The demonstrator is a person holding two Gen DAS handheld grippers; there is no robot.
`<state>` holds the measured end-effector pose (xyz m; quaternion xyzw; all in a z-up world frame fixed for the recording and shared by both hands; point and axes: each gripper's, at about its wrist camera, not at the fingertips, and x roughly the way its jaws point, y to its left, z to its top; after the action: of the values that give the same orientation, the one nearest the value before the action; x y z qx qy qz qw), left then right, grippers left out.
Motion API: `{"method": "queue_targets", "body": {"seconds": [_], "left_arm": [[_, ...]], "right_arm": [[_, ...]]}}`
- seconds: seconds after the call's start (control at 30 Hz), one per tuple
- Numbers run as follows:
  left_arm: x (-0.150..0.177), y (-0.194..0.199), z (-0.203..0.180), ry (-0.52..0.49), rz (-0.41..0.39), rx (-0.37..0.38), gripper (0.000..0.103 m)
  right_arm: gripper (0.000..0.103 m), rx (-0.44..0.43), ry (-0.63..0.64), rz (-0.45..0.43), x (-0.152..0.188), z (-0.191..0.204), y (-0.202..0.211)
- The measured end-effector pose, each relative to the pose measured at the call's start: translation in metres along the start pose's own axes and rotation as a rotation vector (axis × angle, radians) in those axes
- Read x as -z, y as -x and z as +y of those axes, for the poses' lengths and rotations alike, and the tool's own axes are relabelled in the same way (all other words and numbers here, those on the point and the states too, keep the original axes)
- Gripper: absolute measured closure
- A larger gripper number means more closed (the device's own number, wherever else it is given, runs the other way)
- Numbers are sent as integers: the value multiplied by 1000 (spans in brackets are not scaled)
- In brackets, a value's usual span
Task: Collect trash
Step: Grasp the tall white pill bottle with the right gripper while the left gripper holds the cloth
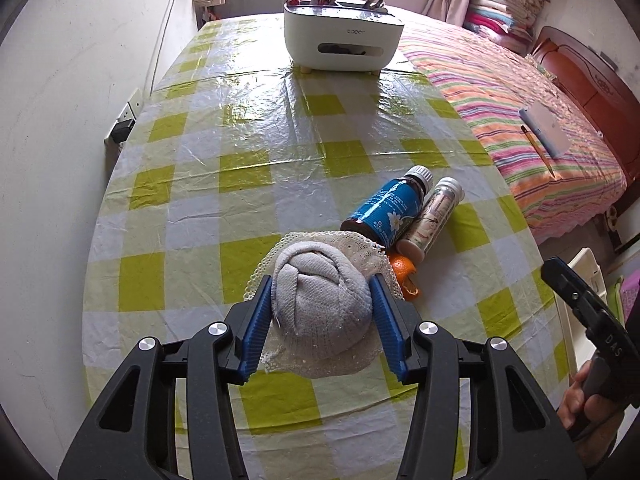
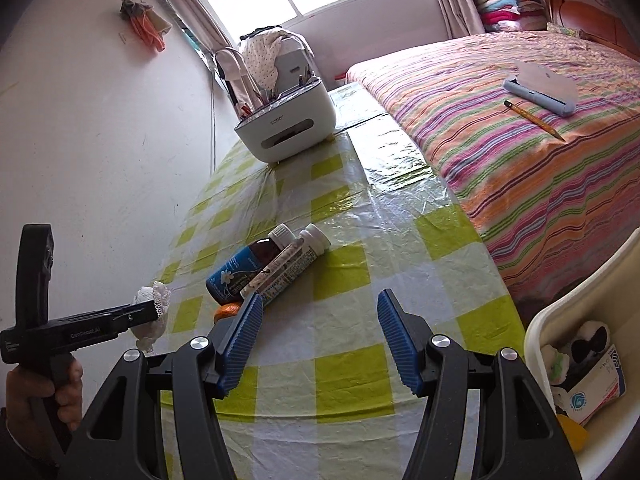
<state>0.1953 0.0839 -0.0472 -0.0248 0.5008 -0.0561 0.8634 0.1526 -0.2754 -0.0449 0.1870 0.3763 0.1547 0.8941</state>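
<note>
The sock (image 1: 320,304) is a pale grey knit rolled into a ball, its folds wound across the top and a white lace trim spread round it like a frill; in the right wrist view the sock (image 2: 150,312) shows as a small white bundle with the lace hanging at its edge. It is clamped between the blue ribbed pads of the left gripper (image 1: 320,312), one pad pressed on each flank, above the near part of the table (image 1: 240,120), which wears a green and white checked plastic cloth. Rolled as it is, the sock has no clear long axis; its rounded end faces away from the gripper. Just beyond it and to the right lies an orange peel (image 1: 404,270), and past that two bottles side by side and touching: a dark bottle (image 1: 386,208) with a blue label and a slimmer tube (image 1: 434,216), both on their sides, caps pointing away towards the far right. At the far end of the table stands a white box (image 1: 342,40) holding pens. The right gripper (image 2: 320,332) hangs over the cloth with its jaws apart and nothing between them. A white bin (image 2: 560,312) with rubbish inside sits past the table's right edge, beside a striped bed (image 2: 520,140).
</note>
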Motion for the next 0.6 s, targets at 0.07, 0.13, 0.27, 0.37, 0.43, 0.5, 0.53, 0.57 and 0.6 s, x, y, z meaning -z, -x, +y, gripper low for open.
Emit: {"method": "queue_targets", "body": {"seconds": [0.07, 0.13, 0.27, 0.37, 0.43, 0.5, 0.53, 0.57, 0.6], "left_arm": [[0, 6, 3, 18, -14, 15, 55], [1, 9, 6, 39, -18, 27, 55], [2, 15, 11, 59, -28, 39, 55], [2, 18, 15, 85, -31, 57, 55], [2, 21, 18, 100, -39, 59, 55], [2, 23, 19, 102, -40, 71, 55], [3, 24, 19, 104, -42, 73, 55], [3, 25, 19, 106, -45, 74, 55], [3, 27, 19, 106, -48, 76, 55]], "right_arm": [[45, 20, -14, 55, -4, 7, -20], [45, 54, -28, 105, -8, 11, -40], [45, 98, -60, 144, -15, 17, -65], [45, 111, -81, 154, -22, 26, -74], [45, 125, -102, 172, -26, 30, -83], [45, 146, -103, 190, -31, 35, -91], [45, 168, -94, 200, -33, 39, -96], [45, 186, -84, 206, -34, 43, -100], [45, 202, -74, 212, -35, 46, -104]]}}
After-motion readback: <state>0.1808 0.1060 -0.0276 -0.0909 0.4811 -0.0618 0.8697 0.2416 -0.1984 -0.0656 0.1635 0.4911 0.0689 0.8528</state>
